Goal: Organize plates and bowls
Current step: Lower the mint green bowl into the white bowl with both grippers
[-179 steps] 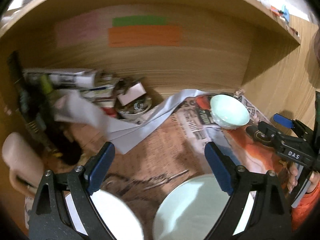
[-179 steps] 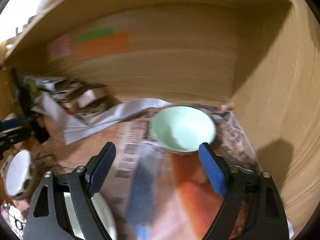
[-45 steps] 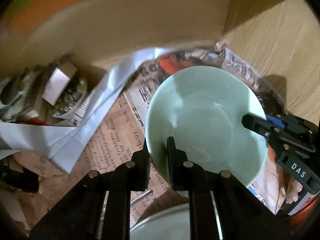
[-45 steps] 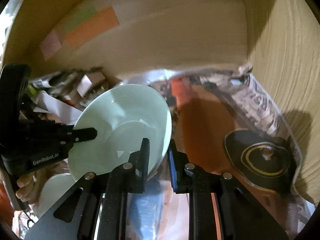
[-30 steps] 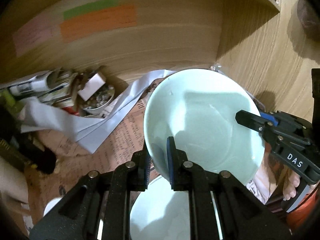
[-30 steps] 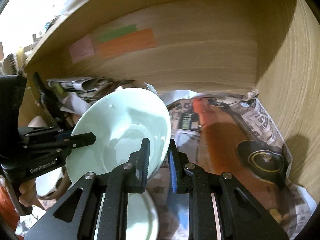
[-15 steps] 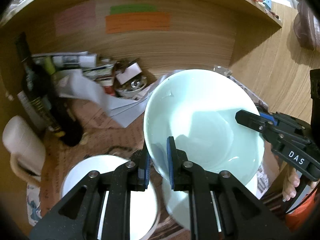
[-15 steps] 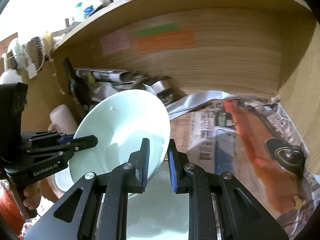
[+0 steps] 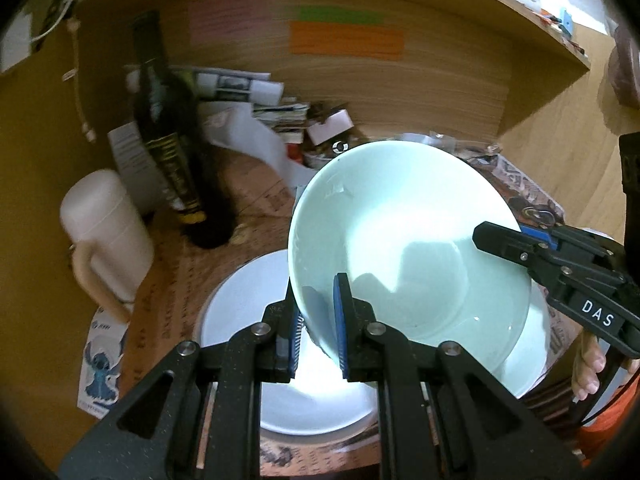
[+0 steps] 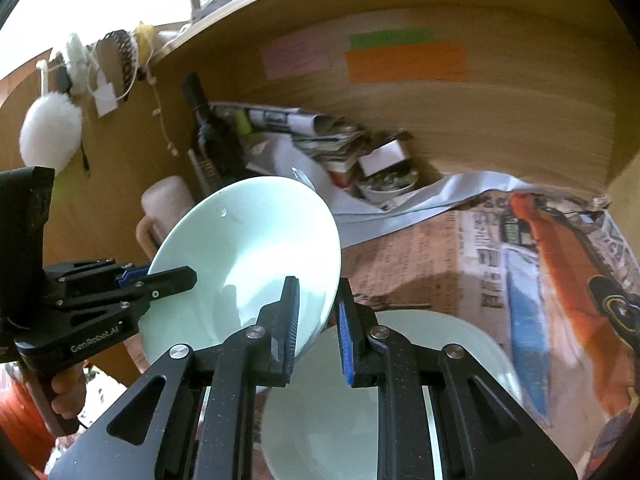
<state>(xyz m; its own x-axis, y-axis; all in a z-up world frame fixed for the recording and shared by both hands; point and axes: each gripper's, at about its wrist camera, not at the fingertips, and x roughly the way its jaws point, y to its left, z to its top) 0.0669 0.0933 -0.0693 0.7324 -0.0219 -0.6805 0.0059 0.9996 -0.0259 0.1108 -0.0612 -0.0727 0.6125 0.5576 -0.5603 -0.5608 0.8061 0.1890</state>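
Note:
A pale green bowl [image 9: 404, 240] is held in the air by both grippers, tilted. My left gripper [image 9: 318, 320] is shut on its near rim. My right gripper [image 10: 318, 320] is shut on the opposite rim and shows at the right of the left wrist view [image 9: 560, 268]. The bowl [image 10: 244, 256] fills the middle left of the right wrist view, where the left gripper [image 10: 160, 280] pinches its far edge. Below it lie a white plate [image 9: 248, 320] on the left and a second pale green bowl [image 10: 360, 400] on the right.
A dark bottle [image 9: 168, 152] and a cream jug [image 9: 104, 232] stand at the left. Rolled papers and a small tin of clutter [image 10: 384, 180] sit against the wooden back wall. Newspaper [image 10: 540, 260] covers the shelf floor to the right. The side wall [image 9: 560, 140] closes the right.
Both grippers have carried the green bowl back and to the left, away from the back right corner. It now hangs over the white plate and the second bowl.

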